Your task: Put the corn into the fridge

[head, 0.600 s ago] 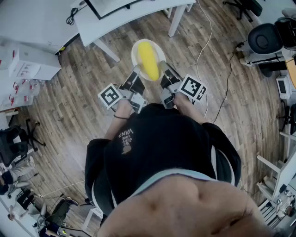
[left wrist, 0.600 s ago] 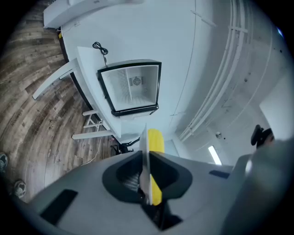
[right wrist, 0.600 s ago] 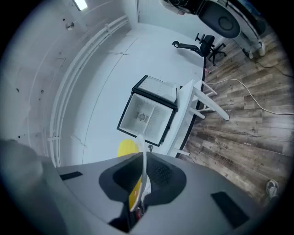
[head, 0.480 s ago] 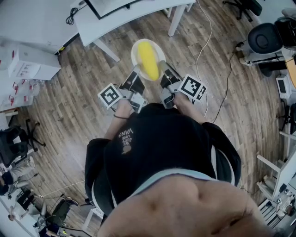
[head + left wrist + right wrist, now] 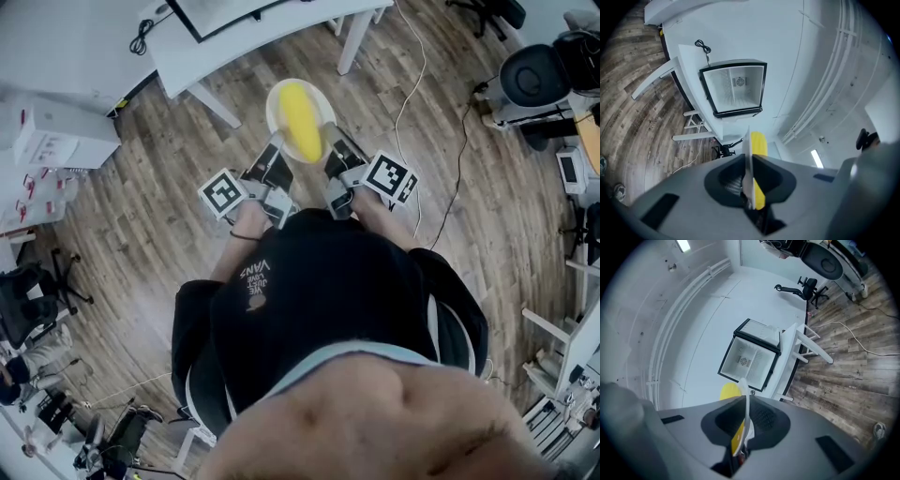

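A yellow corn cob [image 5: 302,120] lies on a white plate [image 5: 276,101], held above the wooden floor between my two grippers. My left gripper [image 5: 274,152] is shut on the plate's left rim and my right gripper [image 5: 331,145] is shut on its right rim. In the left gripper view the plate [image 5: 748,157] shows edge-on between the jaws, with the corn [image 5: 759,142] just behind it. The right gripper view shows the same plate edge [image 5: 746,401] and corn [image 5: 728,391]. Ahead, a small black-framed fridge [image 5: 734,86] [image 5: 751,356] stands open on a white table [image 5: 272,42], its inside white and bare.
The white table legs [image 5: 214,101] reach the floor just beyond the plate. A white cable [image 5: 412,84] runs across the floor on the right. Office chairs [image 5: 544,75] stand at the far right, boxes [image 5: 56,136] and a chair base [image 5: 37,291] at the left.
Both grippers and the plate with the corn keep their place. Only the head view has shifted a little over the floor.
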{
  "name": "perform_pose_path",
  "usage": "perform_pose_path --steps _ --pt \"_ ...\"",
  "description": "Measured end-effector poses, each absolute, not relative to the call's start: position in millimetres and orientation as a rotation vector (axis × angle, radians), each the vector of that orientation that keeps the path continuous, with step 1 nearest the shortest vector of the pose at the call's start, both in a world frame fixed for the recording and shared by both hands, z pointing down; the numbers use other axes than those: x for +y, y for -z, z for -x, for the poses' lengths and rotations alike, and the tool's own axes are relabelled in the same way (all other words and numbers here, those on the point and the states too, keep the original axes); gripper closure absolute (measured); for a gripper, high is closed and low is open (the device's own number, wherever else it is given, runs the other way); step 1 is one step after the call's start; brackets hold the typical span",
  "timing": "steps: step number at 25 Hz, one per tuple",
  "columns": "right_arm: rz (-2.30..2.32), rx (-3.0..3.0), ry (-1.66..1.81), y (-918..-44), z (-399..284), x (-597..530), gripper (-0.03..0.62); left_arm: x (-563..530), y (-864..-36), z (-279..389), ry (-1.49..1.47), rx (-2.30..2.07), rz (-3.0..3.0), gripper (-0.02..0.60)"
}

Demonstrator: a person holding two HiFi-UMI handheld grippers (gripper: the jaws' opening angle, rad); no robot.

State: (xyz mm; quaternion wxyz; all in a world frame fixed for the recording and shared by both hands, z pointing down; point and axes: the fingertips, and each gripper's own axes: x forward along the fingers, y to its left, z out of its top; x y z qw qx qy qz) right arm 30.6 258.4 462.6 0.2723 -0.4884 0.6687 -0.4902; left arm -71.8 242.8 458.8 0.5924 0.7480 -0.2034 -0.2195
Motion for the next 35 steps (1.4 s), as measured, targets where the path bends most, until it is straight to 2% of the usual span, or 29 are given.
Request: perform_pose_path --steps 22,35 --pt "1.372 1.75 1.287 -463 3 228 0.568 205 -462 104 0.465 -0.392 -1.723 0.529" --pt "1.334 1.797 1.303 -462 -22 170 0.568 152 -462 80 0.498 -0.432 -1.721 0.529"
